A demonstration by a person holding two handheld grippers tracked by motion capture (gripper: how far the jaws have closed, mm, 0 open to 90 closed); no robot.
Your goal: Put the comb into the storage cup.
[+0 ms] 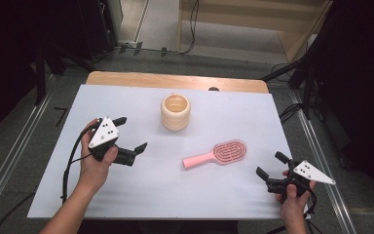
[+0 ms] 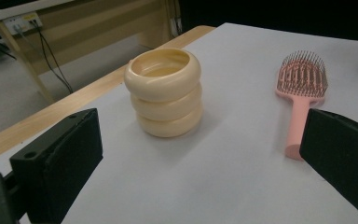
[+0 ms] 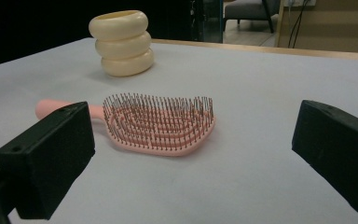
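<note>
Right claw (image 1: 269, 170): jaws held apart, empty, near the brush (image 3: 161, 123).
Left claw (image 1: 131, 132): apart, empty.
Grip: the handle is best taken crosswise, low to the tabletop (image 1: 141, 195).

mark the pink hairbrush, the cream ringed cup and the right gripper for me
pink hairbrush (image 1: 229, 150): high view, on the bristle head.
cream ringed cup (image 2: 164, 92): left gripper view, on the middle ring of its side wall.
right gripper (image 1: 269, 165): high view, midway between its two black fingertips, jaws apart.

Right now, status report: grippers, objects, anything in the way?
Left gripper open, empty. Right gripper open, empty. Pink plastic hairbrush lies bristles-up, untouched, apart from the cream ribbed three-ring cup. Nothing between either gripper and the hairbrush.
</note>
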